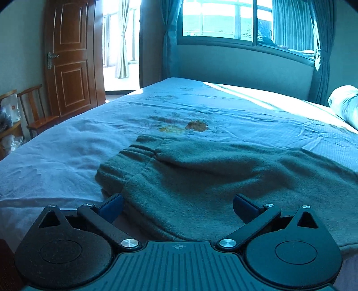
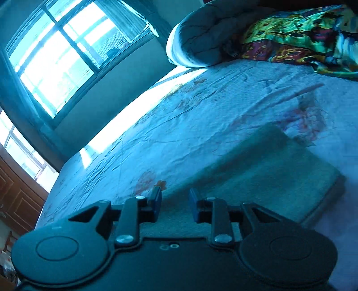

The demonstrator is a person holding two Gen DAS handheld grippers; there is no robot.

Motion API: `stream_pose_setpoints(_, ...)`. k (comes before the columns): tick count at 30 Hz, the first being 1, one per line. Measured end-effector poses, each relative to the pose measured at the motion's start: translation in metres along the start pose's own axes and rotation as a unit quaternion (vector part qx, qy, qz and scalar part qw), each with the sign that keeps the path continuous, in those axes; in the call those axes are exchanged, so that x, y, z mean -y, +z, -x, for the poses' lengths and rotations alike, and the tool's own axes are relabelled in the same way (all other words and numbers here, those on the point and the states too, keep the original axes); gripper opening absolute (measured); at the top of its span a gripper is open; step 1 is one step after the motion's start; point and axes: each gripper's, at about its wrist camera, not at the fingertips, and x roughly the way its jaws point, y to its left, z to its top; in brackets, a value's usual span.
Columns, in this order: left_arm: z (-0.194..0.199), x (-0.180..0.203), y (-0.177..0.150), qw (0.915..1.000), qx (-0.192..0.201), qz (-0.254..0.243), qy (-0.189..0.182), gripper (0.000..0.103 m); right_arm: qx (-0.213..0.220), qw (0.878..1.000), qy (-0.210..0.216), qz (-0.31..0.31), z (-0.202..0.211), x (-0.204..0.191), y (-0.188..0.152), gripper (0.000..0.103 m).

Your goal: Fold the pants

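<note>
Dark green fleece pants (image 1: 201, 179) lie on the bed, folded lengthwise, with the gathered waistband at the far left. My left gripper (image 1: 177, 204) is wide open just above the near edge of the pants, with nothing between its jaws. In the right wrist view the pants (image 2: 268, 170) stretch away to the right, a leg end lying flat. My right gripper (image 2: 175, 202) is partly open, hovering over the near edge of the pants, with the view tilted and blurred. Its blue pads hold nothing.
A light blue bedsheet with a flower print (image 1: 179, 112) covers the bed. A rolled quilt (image 2: 201, 38) and a colourful pillow (image 2: 302, 38) lie at the head. A wooden door (image 1: 71, 56), wooden chairs (image 1: 33, 112) and a window (image 1: 235, 20) stand beyond the bed.
</note>
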Motion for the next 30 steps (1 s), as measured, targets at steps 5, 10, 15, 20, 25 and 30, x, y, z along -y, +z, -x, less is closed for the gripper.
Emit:
stream_pose_setpoints(5,-0.01,0.031,-0.002,0.9992,-0.014,-0.034,-0.012,0.103,0.063,0.991,-0.04,-0.11,0.056,0.079,-0.004,0.029)
stream_pose_setpoints(10,-0.008,0.05,-0.009,0.9985,-0.034,-0.034,-0.028,0.103,0.058,0.979,-0.028,-0.192,0.049,0.126,-0.021,0.029)
stream_pose_setpoints(15,-0.001,0.062,-0.013,0.9975,-0.045,-0.038,-0.038,0.103,0.059,0.973,-0.001,-0.223,0.036,0.139,-0.031,0.027)
stream_pose_setpoints(20,0.007,0.086,-0.015,0.997,-0.037,-0.052,-0.044,0.103,0.05,0.981,-0.006,-0.187,0.028,0.129,-0.032,0.009)
stream_pose_setpoints(25,0.022,0.153,-0.022,0.9926,0.007,-0.089,-0.083,0.103,0.07,0.981,-0.036,-0.177,0.03,0.119,-0.029,0.008)
stream_pose_setpoints(30,0.009,0.154,-0.032,0.9926,-0.032,-0.087,-0.079,0.103,0.06,0.981,-0.009,-0.185,0.03,0.132,-0.03,0.009)
